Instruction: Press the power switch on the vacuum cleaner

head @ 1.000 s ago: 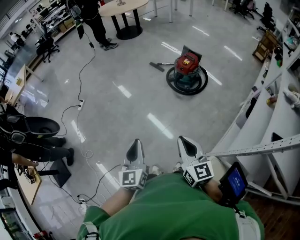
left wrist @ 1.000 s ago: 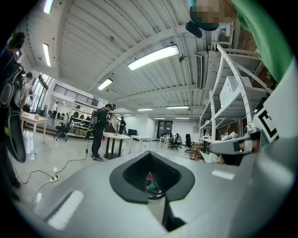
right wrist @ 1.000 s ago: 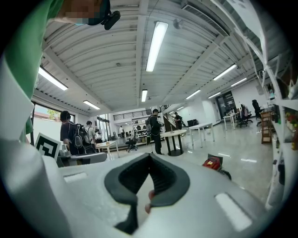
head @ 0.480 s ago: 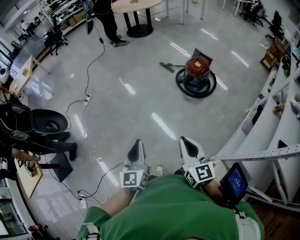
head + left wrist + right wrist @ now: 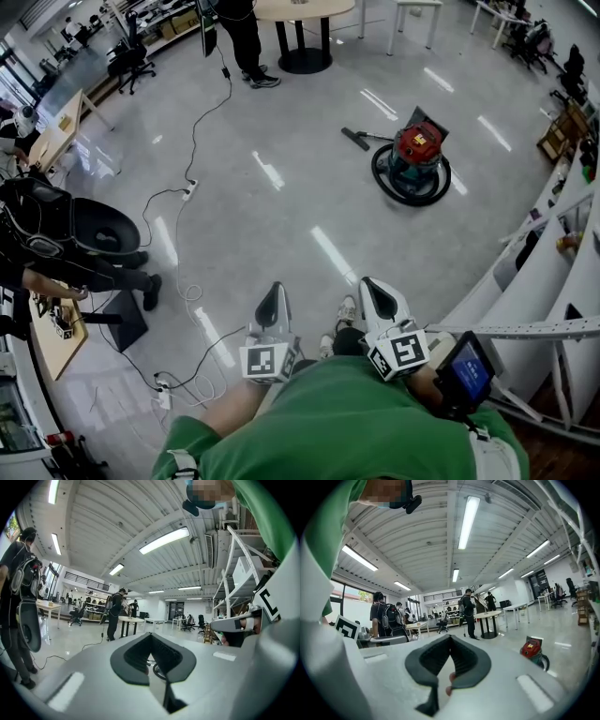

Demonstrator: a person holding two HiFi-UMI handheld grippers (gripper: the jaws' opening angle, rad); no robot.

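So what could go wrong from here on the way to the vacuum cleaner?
The red drum vacuum cleaner stands far off, and its black hose coils round the base: a foot could catch there. Thin black cables and a white power strip lie on the grey floor to the left, a possible trip hazard.

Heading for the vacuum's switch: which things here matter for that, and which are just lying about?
For the job:
vacuum
left gripper, shut, empty
right gripper, shut, empty

Just lying about:
power strip
round table
shelves
small screen
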